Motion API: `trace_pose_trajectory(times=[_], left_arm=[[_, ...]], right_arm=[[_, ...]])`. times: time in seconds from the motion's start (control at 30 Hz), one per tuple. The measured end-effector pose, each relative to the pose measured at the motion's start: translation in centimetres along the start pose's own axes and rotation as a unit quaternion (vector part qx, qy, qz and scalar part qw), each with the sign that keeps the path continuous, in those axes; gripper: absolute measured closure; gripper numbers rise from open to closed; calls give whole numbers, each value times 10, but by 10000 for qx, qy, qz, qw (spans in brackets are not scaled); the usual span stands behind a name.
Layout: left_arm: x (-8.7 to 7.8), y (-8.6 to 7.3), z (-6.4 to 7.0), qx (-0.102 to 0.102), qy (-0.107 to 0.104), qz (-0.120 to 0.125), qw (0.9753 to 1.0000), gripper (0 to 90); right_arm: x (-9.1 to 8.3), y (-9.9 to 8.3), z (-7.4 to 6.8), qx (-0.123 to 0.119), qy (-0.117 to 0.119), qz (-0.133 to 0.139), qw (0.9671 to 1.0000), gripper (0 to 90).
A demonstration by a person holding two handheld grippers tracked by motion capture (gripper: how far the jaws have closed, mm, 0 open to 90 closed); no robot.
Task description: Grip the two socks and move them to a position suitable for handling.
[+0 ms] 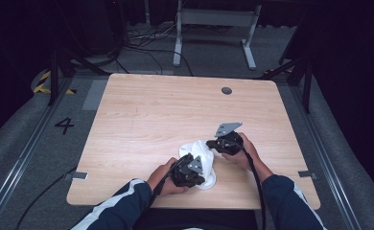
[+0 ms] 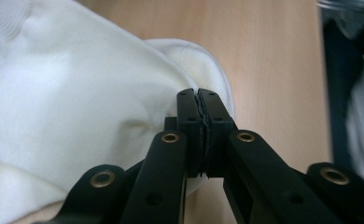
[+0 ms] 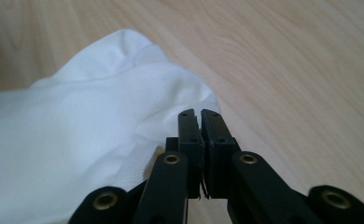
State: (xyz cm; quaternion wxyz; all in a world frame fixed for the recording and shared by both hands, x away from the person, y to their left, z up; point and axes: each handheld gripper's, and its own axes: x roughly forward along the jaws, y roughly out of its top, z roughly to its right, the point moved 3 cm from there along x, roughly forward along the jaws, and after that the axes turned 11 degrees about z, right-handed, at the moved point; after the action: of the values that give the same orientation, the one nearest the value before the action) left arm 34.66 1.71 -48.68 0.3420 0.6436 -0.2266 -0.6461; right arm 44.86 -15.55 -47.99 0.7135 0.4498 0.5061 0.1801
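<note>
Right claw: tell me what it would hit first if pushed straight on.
Probably more of the white cloth that the right claw already pinches by its edge; beyond lies the bare table.

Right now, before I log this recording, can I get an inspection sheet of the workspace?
Surface: light wooden table, a round dark hole near its far edge.
Job's things: white garment bunched near the front edge.
Clutter: nothing seen.
Grippers: left gripper shut on the garment's ribbed edge; right gripper shut on another edge.
Cables: black cable trailing from the right gripper; loose cables on the floor beyond.
Surroundings: grey floor marked 4, metal frame, dark curtains.
</note>
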Motion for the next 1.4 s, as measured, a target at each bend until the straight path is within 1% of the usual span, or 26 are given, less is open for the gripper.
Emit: trace_pose_trajectory(times=[0.03, 0.07, 0.13, 0.2, 0.23, 0.27, 0.37, 0.4, 0.43, 0.5, 0.57, 0.6, 0.63, 0.7, 0.73, 0.83, 0.87, 0.9, 0.97, 1.0, 1.03, 1.1, 1.17, 1.3, 1.37, 1.4], left_arm=[[-4, -3, 1, 72, -80, -35, 9999, 881], [-7, -6, 3, 17, -139, -35, 9999, 871], [-15, -11, 2, -35, -76, -51, 10000, 860], [-19, -14, 1, -29, -32, -50, 10000, 789], [-23, -15, 1, -58, 40, 22, 10000, 789], [-28, -17, 1, -87, 134, 97, 9998, 720], [-48, -19, 3, -78, 323, 472, 9983, 617], [-53, -20, 3, -95, 442, 549, 9975, 572], [-56, -21, 3, -108, 529, 576, 9969, 527], [-56, -25, 4, -127, 495, 614, 9968, 509], [-48, -25, 5, -57, 578, 475, 9972, 487], [-44, -25, 5, -61, 589, 461, 9972, 477], [-41, -25, 5, 12, 647, 394, 9971, 475], [-35, -27, 4, 84, 765, 164, 9969, 492], [-33, -29, 3, 50, 746, 129, 9971, 498], [-32, -35, -1, -139, 609, 219, 9978, 566], [-34, -35, -2, -113, 612, 171, 9979, 606], [-34, -36, -2, -157, 625, 196, 9977, 646], [-36, -37, -3, -63, 597, 176, 9980, 766], [-36, -37, -3, -63, 597, 176, 9980, 821], [-37, -37, -3, 1, 634, 148, 9979, 821], [-39, -34, -2, 85, 741, 154, 9971, 857], [-47, -28, -2, 89, 760, 333, 9965, 858], [-63, -14, 0, 106, 869, 749, 9933, 859], [-69, -6, 4, 162, 946, 869, 9916, 859], [-71, -3, 7, 207, 1018, 894, 9906, 859]], right_arm=[[-1, -2, -5, -2, 24, -11, 10000, 876], [-2, -3, -9, 6, 46, -15, 10000, 876], [-3, -4, -18, -51, 76, -34, 10000, 874], [-3, -4, -21, -90, 63, -1, 9999, 873], [-3, -3, -24, -99, 78, 9, 9999, 872], [-3, -2, -26, -126, 36, 40, 9999, 865], [-8, 0, -28, -29, -123, 136, 9998, 779], [-10, 0, -28, -95, -217, 113, 9997, 729], [-12, 0, -28, -54, -256, 115, 9996, 701], [-16, -1, -25, 161, -349, 114, 9992, 655], [-18, -2, -22, 259, -450, 131, 9986, 610], [-17, -2, -20, 357, -437, 135, 9983, 584], [-15, -2, -20, 380, -426, 113, 9983, 568], [-10, -4, -18, 380, -484, 8, 9981, 543], [-7, -5, -17, 440, -477, -59, 9979, 542], [2, -11, -12, 611, -381, -203, 9972, 556], [3, -12, -13, 688, -290, -155, 9971, 588], [3, -12, -12, 697, -256, -158, 9971, 601], [2, -12, -13, 654, -137, -164, 9976, 735], [2, -12, -13, 654, -137, -164, 9976, 735], [2, -11, -15, 631, -32, -164, 9979, 800], [2, -9, -18, 485, -30, -179, 9987, 872], [0, -7, -18, 429, -70, -128, 9990, 880], [-11, 6, -17, 304, -193, 151, 9992, 883], [-15, 14, -16, 214, -272, 225, 9991, 884], [-15, 18, -16, 176, -248, 259, 9992, 884]])
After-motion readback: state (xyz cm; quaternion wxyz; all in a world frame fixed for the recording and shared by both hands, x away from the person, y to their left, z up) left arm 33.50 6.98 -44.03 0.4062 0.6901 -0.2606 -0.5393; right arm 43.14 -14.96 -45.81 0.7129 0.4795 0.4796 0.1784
